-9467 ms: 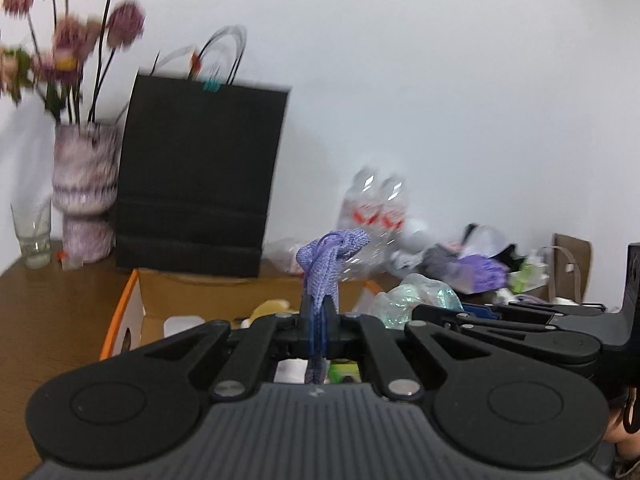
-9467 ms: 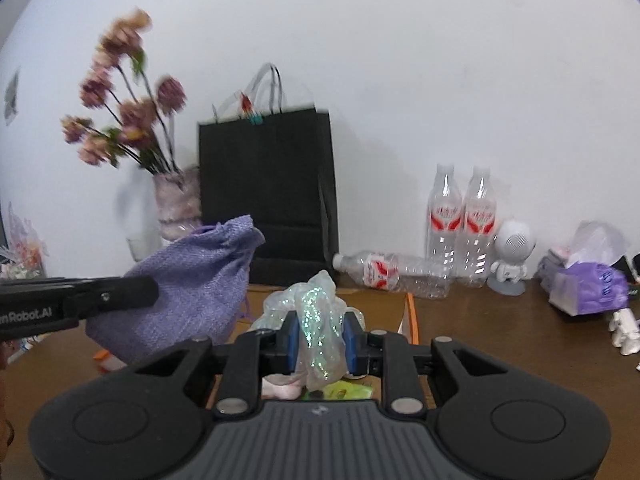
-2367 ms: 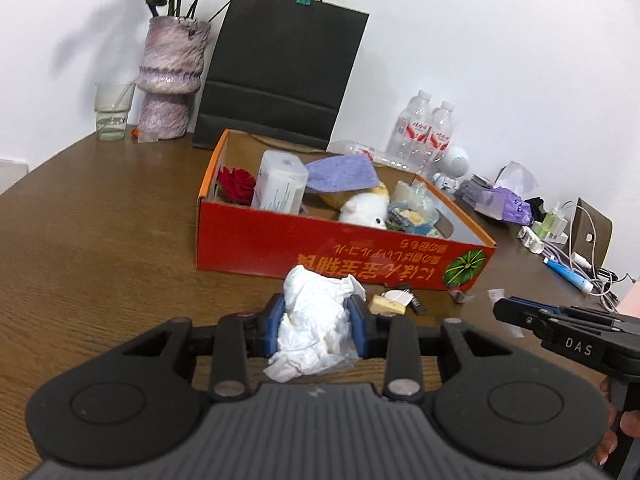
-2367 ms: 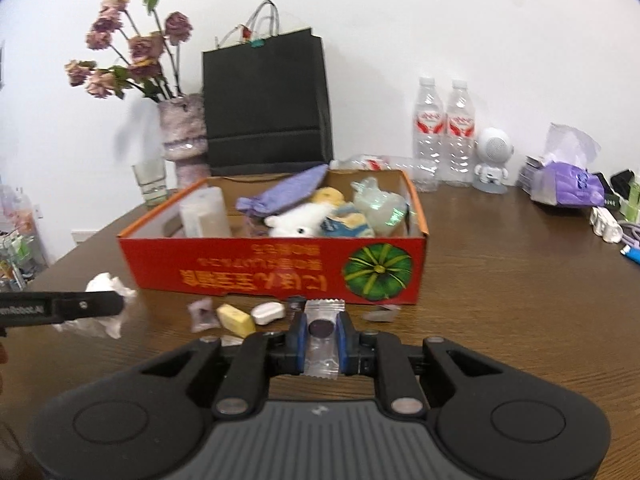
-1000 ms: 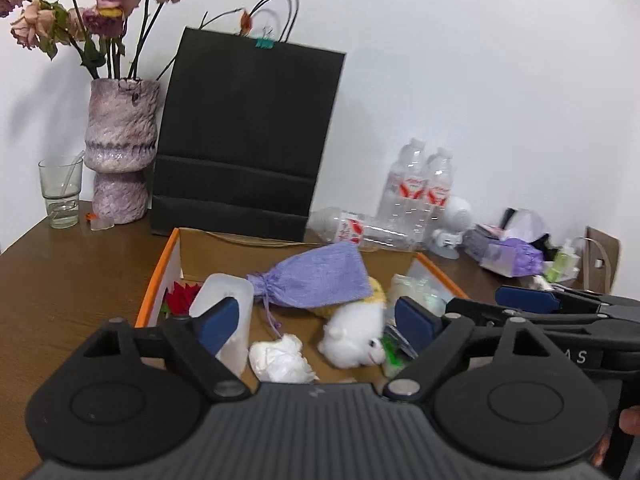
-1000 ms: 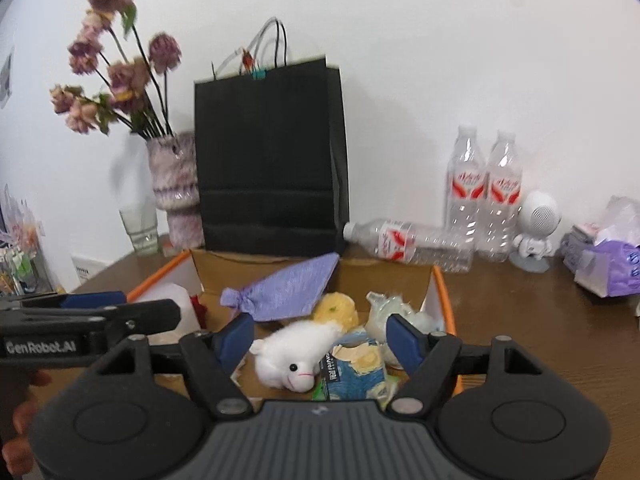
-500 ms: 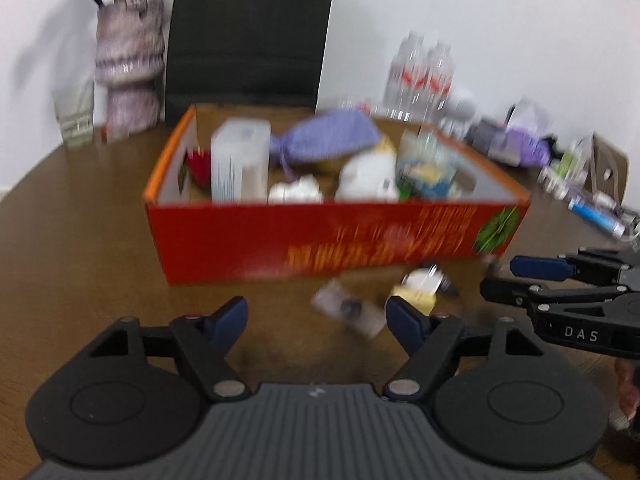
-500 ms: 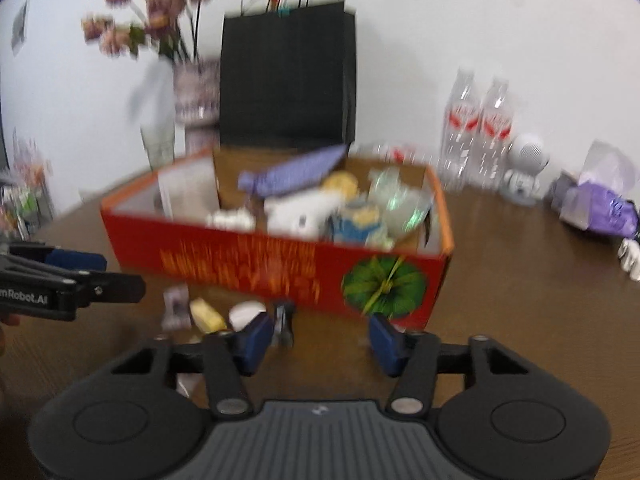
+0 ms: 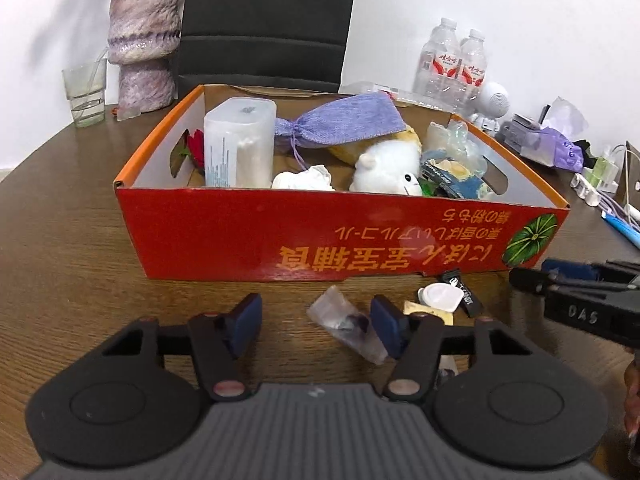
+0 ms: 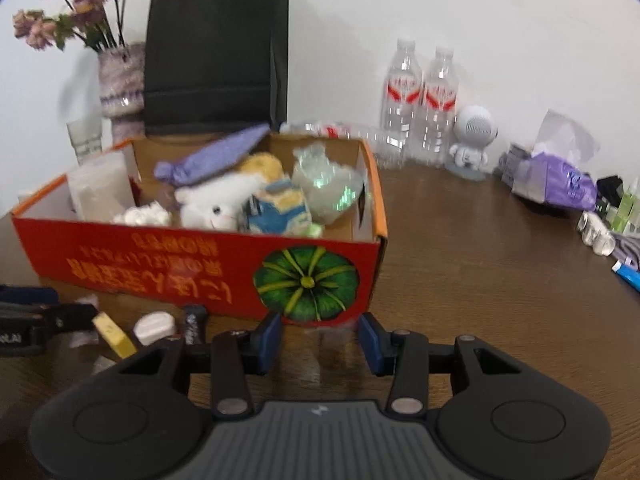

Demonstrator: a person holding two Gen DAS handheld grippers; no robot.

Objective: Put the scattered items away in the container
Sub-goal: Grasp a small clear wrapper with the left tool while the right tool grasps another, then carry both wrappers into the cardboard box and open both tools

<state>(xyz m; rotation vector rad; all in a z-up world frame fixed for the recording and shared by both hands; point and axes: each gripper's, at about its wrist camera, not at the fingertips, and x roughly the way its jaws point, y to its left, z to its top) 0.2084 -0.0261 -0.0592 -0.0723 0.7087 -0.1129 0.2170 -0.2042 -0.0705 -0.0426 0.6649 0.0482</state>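
Note:
A red cardboard box [image 9: 240, 232] stands on the wooden table, also in the right wrist view [image 10: 120, 260]. It holds a purple pouch [image 9: 344, 124], a white plush [image 9: 388, 168], a clear jar [image 9: 240, 140] and crumpled tissue [image 9: 304, 180]. In front of the box lie a clear candy wrapper [image 9: 344, 326], a white capsule [image 9: 438, 298], a yellow piece [image 10: 114, 336] and a black sachet [image 9: 460, 284]. My left gripper [image 9: 316, 324] is open low over the table, the wrapper by its right finger. My right gripper [image 10: 320, 338] is open and empty near the box's front right corner.
A black paper bag [image 10: 216, 56], a vase with flowers [image 9: 142, 40] and a glass [image 9: 86, 94] stand behind the box. Water bottles [image 10: 420, 92], a small white robot figure [image 10: 472, 140], a tissue pack [image 10: 556, 184] and cables lie to the right.
Both grippers dropped from over the box to the table in front of it and stay open. The left one has closed in on the clear wrapper.

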